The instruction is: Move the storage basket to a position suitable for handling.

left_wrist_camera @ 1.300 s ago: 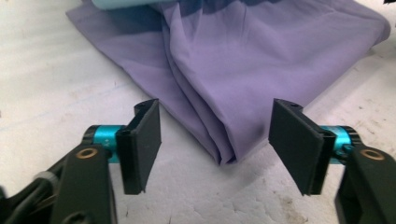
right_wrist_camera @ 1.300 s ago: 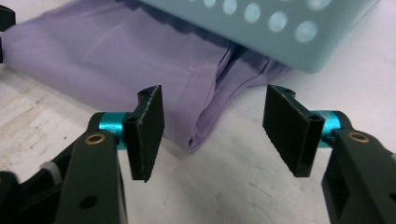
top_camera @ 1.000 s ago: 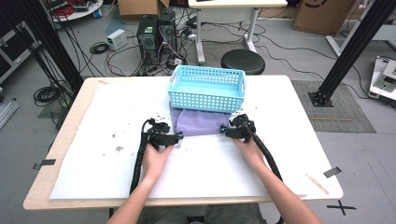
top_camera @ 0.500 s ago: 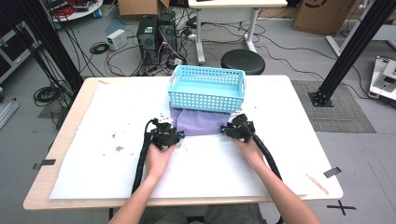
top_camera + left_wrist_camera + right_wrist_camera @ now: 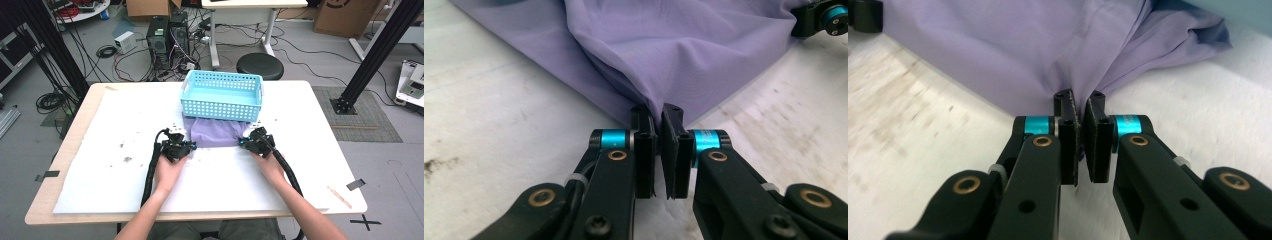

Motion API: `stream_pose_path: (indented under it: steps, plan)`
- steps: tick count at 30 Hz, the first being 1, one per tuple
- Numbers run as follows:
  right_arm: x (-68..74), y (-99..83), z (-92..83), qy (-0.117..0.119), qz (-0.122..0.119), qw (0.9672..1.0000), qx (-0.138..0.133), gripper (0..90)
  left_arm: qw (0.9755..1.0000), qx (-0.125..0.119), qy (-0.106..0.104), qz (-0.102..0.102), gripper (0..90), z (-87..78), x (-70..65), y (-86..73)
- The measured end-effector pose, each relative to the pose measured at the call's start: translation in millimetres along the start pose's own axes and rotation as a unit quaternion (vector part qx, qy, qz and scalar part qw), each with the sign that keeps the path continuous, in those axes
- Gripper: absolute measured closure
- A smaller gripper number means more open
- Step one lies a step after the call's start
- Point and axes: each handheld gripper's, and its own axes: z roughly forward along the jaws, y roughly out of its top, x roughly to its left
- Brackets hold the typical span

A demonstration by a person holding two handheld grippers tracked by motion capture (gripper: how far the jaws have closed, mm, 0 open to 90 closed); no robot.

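Observation:
A lilac cloth (image 5: 215,132) lies on the white table cover, its far edge against a light blue basket (image 5: 222,97). My left gripper (image 5: 192,145) is at the cloth's near left corner and my right gripper (image 5: 241,142) at its near right corner. Both pairs of jaws have just been closing. In the left gripper view the gripper (image 5: 657,112) is shut on a pinched fold of the cloth (image 5: 674,50). In the right gripper view the gripper (image 5: 1080,100) likewise pinches the cloth (image 5: 1023,50), which puckers toward the pads.
The basket stands just beyond the cloth at the table's far middle. The white cover (image 5: 100,165) carries dark smudges on the left. A wooden stick (image 5: 339,196) and a tape strip (image 5: 355,184) lie near the right front corner. Cables and computers sit on the floor behind.
Both grippers' jaws have closed onto the cloth's near corners. The hands have stayed almost where they were.

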Motion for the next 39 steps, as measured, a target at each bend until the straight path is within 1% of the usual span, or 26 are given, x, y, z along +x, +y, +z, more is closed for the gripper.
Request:
stream_pose_path:
  steps: [4,5,6,7,8,9,10,12,14,17,19,20,21,22,25,29,32,33,34,35,36,37,38,39]
  plan:
    - [7.1,-10.2,-11.4,0.009,-0.009,0.9999,0.002,86.4,0.9998,0.007,-0.008,0.015,84.6,-7.8,-7.1,-6.6]
    - [11.9,-17.7,-18.5,0.014,-0.012,0.9998,0.000,86.4,0.9998,0.008,-0.013,0.014,84.6,-9.8,-9.0,-8.8]
    - [14.7,-21.7,-22.3,0.013,-0.017,0.9998,-0.001,86.4,0.9997,0.009,-0.018,0.014,84.6,-11.7,-10.8,-10.9]
    - [14.7,-21.7,-22.3,0.013,-0.017,0.9998,-0.001,86.4,0.9996,0.008,-0.024,0.013,84.6,-13.2,-12.5,-12.9]
    - [17.4,-25.8,-25.7,0.011,-0.021,0.9997,-0.004,86.4,0.9995,0.008,-0.029,0.012,84.6,-14.8,-14.7,-15.2]
    - [19.6,-30.0,-29.2,0.011,-0.021,0.9997,-0.004,86.4,0.9993,0.008,-0.034,0.012,84.6,-16.4,-16.8,-17.2]
    - [22.2,-38.3,-35.8,0.015,-0.019,0.9997,-0.010,86.3,0.9992,0.008,-0.038,0.011,84.6,-18.1,-19.3,-19.3]
    - [23.6,-41.7,-39.0,0.015,-0.019,0.9996,-0.013,86.4,0.9988,0.009,-0.045,0.014,84.6,-21.7,-24.3,-23.6]
    - [27.2,-50.1,-47.3,0.015,-0.018,0.9995,-0.020,86.4,0.9986,0.009,-0.049,0.019,84.5,-25.2,-30.0,-27.8]
    - [30.6,-54.9,-51.9,0.013,-0.018,0.9996,-0.019,86.3,0.9981,0.010,-0.055,0.024,84.5,-30.3,-37.8,-33.5]
    - [34.5,-61.6,-58.4,0.017,-0.019,0.9995,-0.017,86.3,0.9979,0.011,-0.057,0.028,84.4,-33.3,-42.1,-36.9]
    - [34.5,-61.6,-58.4,0.017,-0.019,0.9995,-0.017,86.3,0.9977,0.012,-0.059,0.030,84.4,-34.9,-44.0,-38.5]
    - [37.5,-66.4,-62.6,0.020,-0.022,0.9995,-0.015,86.3,0.9976,0.013,-0.060,0.033,84.4,-36.7,-45.7,-40.1]
    - [37.5,-66.4,-62.6,0.020,-0.022,0.9995,-0.015,86.3,0.9974,0.013,-0.063,0.032,84.4,-38.2,-47.8,-41.8]
    - [42.8,-72.8,-69.3,0.014,-0.032,0.9993,-0.017,86.2,0.9965,0.017,-0.071,0.040,84.4,-43.6,-54.7,-47.3]
    - [46.4,-80.3,-78.6,0.018,-0.030,0.9992,-0.019,86.1,0.9954,0.022,-0.079,0.049,84.2,-51.3,-65.0,-54.8]
    - [49.5,-85.6,-83.6,0.021,-0.028,0.9992,-0.018,85.4,0.9951,0.022,-0.078,0.057,82.9,-55.8,-70.4,-59.4]
    - [51.0,-87.6,-86.7,0.014,-0.035,0.9991,-0.020,77.9,0.9953,0.019,-0.076,0.057,70.5,-57.0,-71.2,-60.4]
    - [51.0,-87.6,-86.7,0.014,-0.035,0.9991,-0.020,77.9,0.9959,0.015,-0.072,0.053,70.5,-58.1,-71.1,-61.0]
    - [51.3,-88.3,-88.9,0.008,-0.034,0.9991,-0.025,67.1,0.9970,0.012,-0.061,0.047,58.4,-59.4,-70.9,-61.4]
    - [51.1,-88.6,-91.9,-0.002,-0.031,0.9990,-0.031,58.3,0.9977,0.008,-0.053,0.042,48.7,-61.0,-70.2,-61.8]
    - [50.2,-88.7,-94.7,-0.009,-0.028,0.9988,-0.038,54.3,0.9980,0.001,-0.052,0.036,44.3,-62.5,-69.2,-62.2]
    - [48.9,-88.4,-96.7,-0.010,-0.027,0.9987,-0.042,50.0,0.9982,-0.004,-0.052,0.028,41.7,-63.1,-68.0,-62.0]
    - [46.8,-86.9,-96.5,-0.018,-0.020,0.9988,-0.041,42.4,0.9984,-0.005,-0.052,0.019,36.7,-62.8,-66.9,-61.4]
